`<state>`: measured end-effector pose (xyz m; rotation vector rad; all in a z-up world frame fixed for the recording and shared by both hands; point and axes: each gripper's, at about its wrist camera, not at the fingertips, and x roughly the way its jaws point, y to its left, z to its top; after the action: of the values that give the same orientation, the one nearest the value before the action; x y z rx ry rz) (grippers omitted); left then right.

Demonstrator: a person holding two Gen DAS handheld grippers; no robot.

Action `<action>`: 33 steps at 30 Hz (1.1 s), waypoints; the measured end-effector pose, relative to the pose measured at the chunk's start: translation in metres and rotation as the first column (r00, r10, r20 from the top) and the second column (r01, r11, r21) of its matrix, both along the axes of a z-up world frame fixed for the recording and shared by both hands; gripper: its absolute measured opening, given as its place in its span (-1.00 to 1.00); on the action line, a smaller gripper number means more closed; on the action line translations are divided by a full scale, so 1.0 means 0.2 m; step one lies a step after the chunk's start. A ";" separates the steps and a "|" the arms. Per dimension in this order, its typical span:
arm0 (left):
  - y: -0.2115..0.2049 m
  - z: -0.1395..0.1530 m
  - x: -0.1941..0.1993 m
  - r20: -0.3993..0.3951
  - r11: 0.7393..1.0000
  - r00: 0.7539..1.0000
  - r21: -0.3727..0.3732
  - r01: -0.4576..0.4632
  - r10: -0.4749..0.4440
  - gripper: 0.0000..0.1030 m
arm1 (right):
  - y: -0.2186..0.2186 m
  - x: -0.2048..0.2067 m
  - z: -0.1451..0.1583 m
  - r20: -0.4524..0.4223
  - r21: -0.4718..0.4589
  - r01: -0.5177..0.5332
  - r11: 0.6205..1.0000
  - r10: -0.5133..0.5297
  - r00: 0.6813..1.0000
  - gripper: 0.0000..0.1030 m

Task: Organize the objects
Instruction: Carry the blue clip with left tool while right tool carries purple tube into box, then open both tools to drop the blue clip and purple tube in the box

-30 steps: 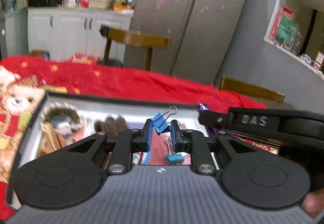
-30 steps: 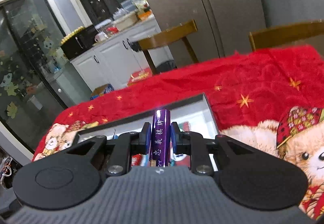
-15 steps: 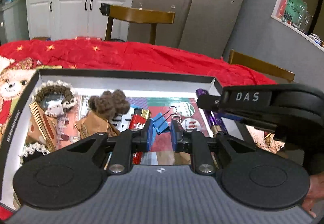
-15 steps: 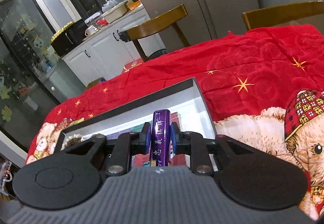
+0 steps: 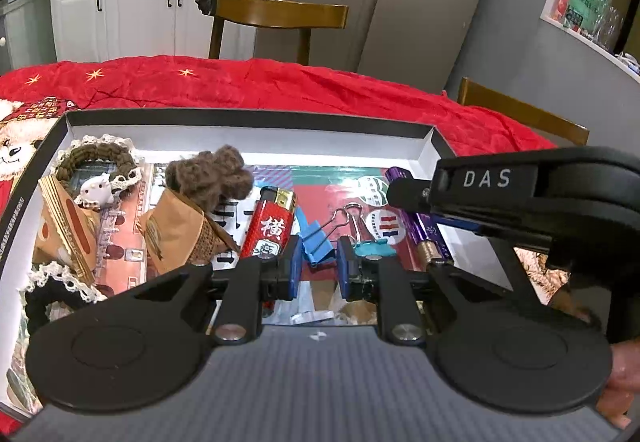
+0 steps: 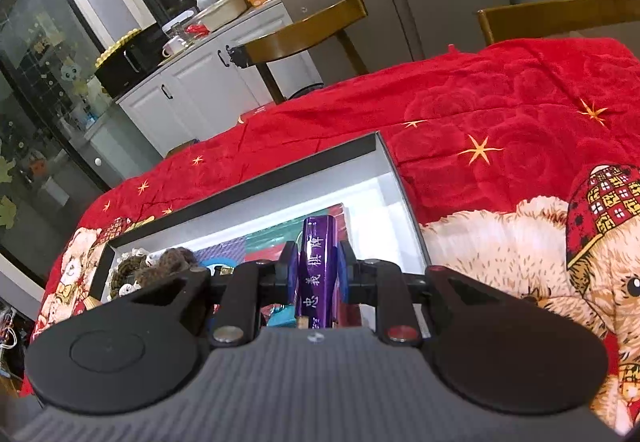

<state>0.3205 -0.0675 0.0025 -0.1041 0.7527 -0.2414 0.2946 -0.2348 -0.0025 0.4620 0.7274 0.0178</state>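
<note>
My left gripper point(image 5: 318, 268) is shut on a blue binder clip point(image 5: 316, 240) and holds it low over a shallow box point(image 5: 240, 115) with a black rim and white walls. The clip's wire handles point away from me. My right gripper point(image 6: 318, 268) is shut on a purple cylinder point(image 6: 316, 266) printed with white characters, held over the box's right end point(image 6: 280, 182). In the left wrist view that purple cylinder point(image 5: 420, 230) slants down beside the right wall, under the black housing marked DAS point(image 5: 484, 180).
In the box lie a red lighter point(image 5: 272, 222), a teal binder clip point(image 5: 372, 248), a brown crocheted piece point(image 5: 208, 178), a lace-edged crocheted ring point(image 5: 96, 162) and paper packets point(image 5: 172, 230). A red bear-print cloth point(image 6: 500, 114) covers the table. Wooden chairs point(image 5: 280, 12) stand behind.
Both grippers have sunk and tipped down toward the box, so more of its inside shows. Each keeps its grip on the same thing.
</note>
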 end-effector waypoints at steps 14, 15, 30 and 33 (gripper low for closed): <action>-0.03 -0.01 -0.02 0.033 0.998 0.999 0.063 0.004 -0.007 -0.56 | 0.05 -0.01 -0.02 -0.010 -0.018 -0.012 1.000 0.012 1.000 -0.45; -0.03 -0.01 -0.02 0.032 0.998 0.999 0.061 0.007 -0.009 -0.55 | 0.05 -0.01 -0.01 -0.008 -0.020 -0.012 1.000 0.012 1.000 -0.39; -0.02 0.08 -0.06 0.080 0.992 0.997 0.126 -0.014 0.004 0.40 | 0.07 -0.05 0.10 0.085 -0.051 -0.046 0.998 0.050 0.995 0.36; 0.01 0.11 -0.07 0.088 0.993 0.996 0.116 -0.028 0.018 0.41 | 0.07 -0.09 0.16 0.125 -0.057 -0.042 0.997 0.049 0.991 0.58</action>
<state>0.3073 -0.0661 0.0254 0.0086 0.6772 -0.1787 0.2772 -0.2205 0.0289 0.3887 0.6120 0.0698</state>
